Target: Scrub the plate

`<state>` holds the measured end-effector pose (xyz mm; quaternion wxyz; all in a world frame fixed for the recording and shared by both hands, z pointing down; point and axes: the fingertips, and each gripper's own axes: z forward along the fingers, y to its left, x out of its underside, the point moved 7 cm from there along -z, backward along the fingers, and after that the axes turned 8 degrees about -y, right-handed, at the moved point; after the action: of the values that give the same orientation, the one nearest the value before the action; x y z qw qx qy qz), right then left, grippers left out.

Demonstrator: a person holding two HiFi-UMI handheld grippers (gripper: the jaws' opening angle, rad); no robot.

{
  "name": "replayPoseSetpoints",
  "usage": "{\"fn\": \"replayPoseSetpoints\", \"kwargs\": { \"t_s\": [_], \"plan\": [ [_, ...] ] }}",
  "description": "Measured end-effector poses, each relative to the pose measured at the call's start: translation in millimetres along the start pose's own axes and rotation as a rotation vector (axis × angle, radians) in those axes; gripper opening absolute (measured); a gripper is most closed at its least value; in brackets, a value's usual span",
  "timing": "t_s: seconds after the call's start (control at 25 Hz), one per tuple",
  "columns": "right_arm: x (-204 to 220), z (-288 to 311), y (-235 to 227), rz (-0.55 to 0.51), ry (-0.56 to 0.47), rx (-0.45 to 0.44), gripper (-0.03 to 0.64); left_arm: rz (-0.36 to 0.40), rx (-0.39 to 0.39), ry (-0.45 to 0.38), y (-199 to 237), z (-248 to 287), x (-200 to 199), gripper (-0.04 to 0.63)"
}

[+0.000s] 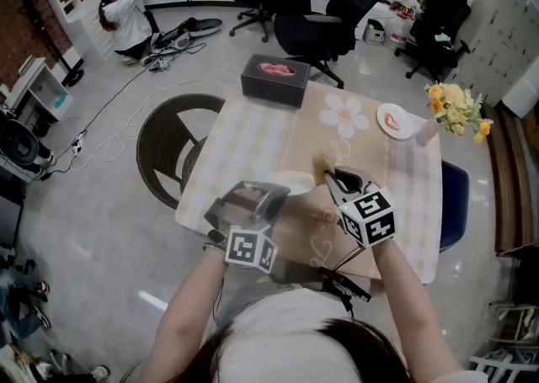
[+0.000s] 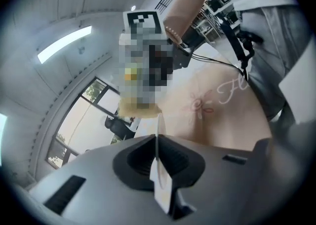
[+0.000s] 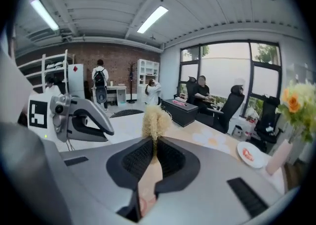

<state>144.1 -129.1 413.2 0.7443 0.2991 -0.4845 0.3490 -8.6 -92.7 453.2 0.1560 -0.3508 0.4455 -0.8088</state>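
Observation:
My left gripper (image 1: pixel 271 194) is shut on the rim of a white plate (image 1: pixel 292 182), held just above the table's near half. In the left gripper view the plate (image 2: pixel 158 157) shows edge on between the jaws of the left gripper (image 2: pixel 157 145). My right gripper (image 1: pixel 336 176) is shut on a wooden-handled brush (image 3: pixel 148 179). Its pale yellow bristles (image 1: pixel 322 164) sit at the plate's right edge. The right gripper view shows the bristles (image 3: pixel 156 122) sticking out past the jaws of the right gripper (image 3: pixel 154 147), with the left gripper (image 3: pixel 81 116) to the left.
The table (image 1: pixel 253 133) has a pale checked and flowered cloth. A black box (image 1: pixel 275 79) stands at its far edge, and a small plate with red food (image 1: pixel 394 120) and yellow flowers (image 1: pixel 453 108) at the far right. Office chairs and people are beyond.

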Motion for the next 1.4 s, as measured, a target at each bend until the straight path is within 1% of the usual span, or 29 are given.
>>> {"fn": "replayPoseSetpoints", "kwargs": {
  "t_s": [0.16, 0.28, 0.4, 0.52, 0.68, 0.84, 0.92, 1.16, 1.4],
  "plan": [
    [-5, 0, 23, -0.269, 0.084, -0.055, 0.029, 0.059, 0.025, 0.009, -4, 2, -1, 0.02],
    [-4, 0, 39, -0.431, 0.147, -0.11, 0.029, 0.075, 0.033, 0.016, -4, 1, -5, 0.02],
    [-3, -1, 51, -0.537, 0.199, -0.181, 0.029, 0.077, 0.035, 0.018, -4, 3, -7, 0.02],
    [-2, -2, 60, -0.607, 0.252, -0.254, 0.029, 0.059, 0.036, 0.015, -4, 3, -6, 0.02],
    [1, -2, 60, -0.635, 0.315, -0.335, 0.029, 0.052, 0.047, 0.008, -7, 2, -6, 0.02],
    [6, 6, 54, -0.647, 0.378, -0.361, 0.029, 0.072, 0.056, 0.004, -9, 3, -6, 0.02],
    [10, 10, 50, -0.645, 0.407, -0.367, 0.029, 0.086, 0.073, 0.004, -12, 4, -6, 0.02],
    [25, 26, 34, -0.598, 0.47, -0.362, 0.029, 0.094, 0.092, 0.001, -14, 4, -5, 0.02],
    [38, 41, 25, -0.579, 0.499, -0.32, 0.029, 0.109, 0.1, -0.01, -12, 3, -7, 0.02]
  ]
}}
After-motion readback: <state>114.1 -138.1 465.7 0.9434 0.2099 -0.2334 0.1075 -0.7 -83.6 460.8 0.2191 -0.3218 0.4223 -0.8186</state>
